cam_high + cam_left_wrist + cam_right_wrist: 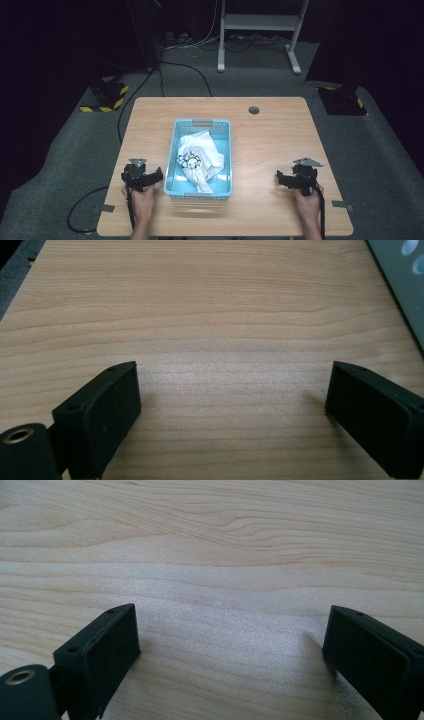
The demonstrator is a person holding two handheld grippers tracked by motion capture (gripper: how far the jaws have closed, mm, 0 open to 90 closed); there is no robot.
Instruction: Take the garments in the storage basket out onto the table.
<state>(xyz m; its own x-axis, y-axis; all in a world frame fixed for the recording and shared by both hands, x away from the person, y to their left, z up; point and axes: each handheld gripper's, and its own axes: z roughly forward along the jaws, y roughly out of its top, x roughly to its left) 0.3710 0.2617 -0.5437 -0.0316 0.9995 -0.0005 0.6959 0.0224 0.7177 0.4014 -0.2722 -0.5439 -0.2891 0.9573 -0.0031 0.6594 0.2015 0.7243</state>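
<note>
Left gripper sits low on the table, just beside the basket's left wall, jaws spread wide, nothing between them, bare wood under it. Blue basket mid-table, crumpled white cloth with a dark-patterned patch piled inside. Right gripper well apart from the basket on the right, jaws equally wide, empty. Looks like a start pose: nothing grasped yet. Next move probably calls for lifting over the rim and closing on a cloth fold.

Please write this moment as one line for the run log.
left gripper: open, empty | right gripper: open, empty | white cloth: in blue basket
</note>
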